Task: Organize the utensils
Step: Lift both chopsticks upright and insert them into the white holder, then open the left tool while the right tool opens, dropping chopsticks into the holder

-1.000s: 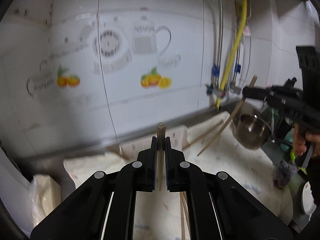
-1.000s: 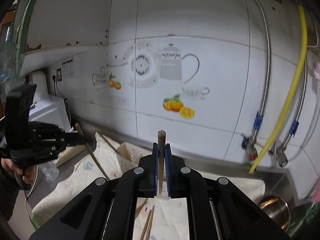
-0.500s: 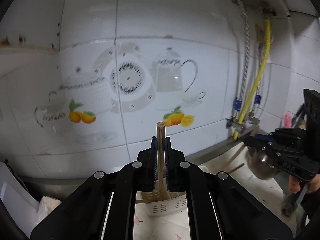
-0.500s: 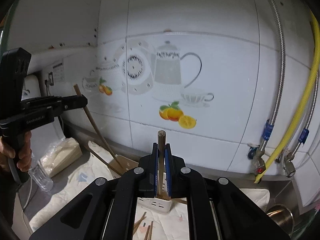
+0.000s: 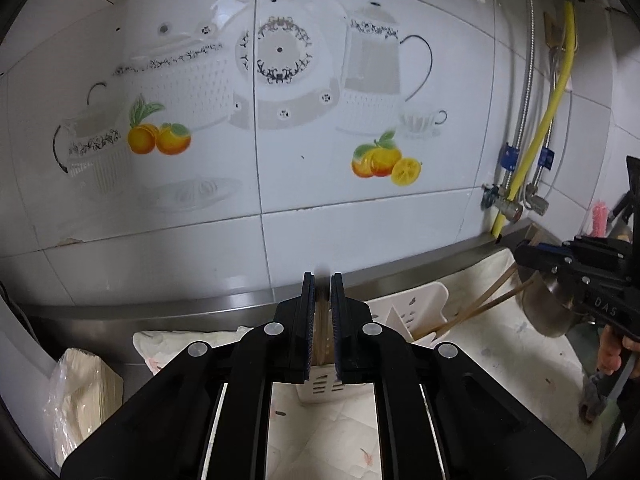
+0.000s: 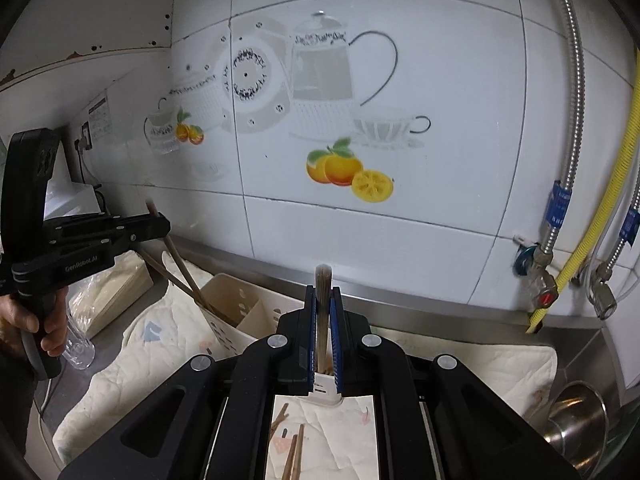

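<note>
1. A wooden chopstick [image 5: 321,320] is being pinched upright by the left gripper [image 5: 321,300] over the white utensil holder [image 5: 416,312].
2. The right gripper [image 6: 322,308] is clamping another chopstick [image 6: 322,300] above the same holder [image 6: 236,312].
3. Loose chopsticks [image 6: 294,452] are lying on the cloth [image 6: 132,364].

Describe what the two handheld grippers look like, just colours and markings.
Both are matte black plastic with silver screws. The right gripper has blue finger pads; the left gripper has dark ribbed ones. White lettering marks their sides. A bare hand grips a pistol-style handle.
</note>
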`<state>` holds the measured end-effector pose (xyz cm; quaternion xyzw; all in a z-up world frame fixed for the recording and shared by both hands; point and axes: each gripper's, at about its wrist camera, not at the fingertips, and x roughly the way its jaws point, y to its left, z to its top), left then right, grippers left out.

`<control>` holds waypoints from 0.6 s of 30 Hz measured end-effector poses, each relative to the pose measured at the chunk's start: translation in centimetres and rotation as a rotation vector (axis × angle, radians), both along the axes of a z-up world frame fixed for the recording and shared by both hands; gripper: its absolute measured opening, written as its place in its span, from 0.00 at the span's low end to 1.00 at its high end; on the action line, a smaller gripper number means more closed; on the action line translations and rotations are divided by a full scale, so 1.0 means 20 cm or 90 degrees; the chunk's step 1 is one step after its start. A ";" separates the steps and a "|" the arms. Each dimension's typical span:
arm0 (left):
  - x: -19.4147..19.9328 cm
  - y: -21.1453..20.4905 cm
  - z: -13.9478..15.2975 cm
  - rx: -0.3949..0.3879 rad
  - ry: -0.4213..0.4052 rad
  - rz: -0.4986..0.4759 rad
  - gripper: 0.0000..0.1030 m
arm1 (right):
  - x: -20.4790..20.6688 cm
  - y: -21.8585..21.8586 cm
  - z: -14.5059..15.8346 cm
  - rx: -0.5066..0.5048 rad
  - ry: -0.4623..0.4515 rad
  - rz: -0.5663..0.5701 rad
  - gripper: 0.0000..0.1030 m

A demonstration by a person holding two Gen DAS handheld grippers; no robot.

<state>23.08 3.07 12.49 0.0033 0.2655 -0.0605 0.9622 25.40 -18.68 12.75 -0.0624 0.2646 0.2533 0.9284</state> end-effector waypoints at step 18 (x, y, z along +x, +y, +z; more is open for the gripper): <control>-0.33 -0.05 -0.01 0.004 -0.024 -0.021 0.51 | -0.34 -0.12 -0.01 0.013 -0.042 0.011 0.23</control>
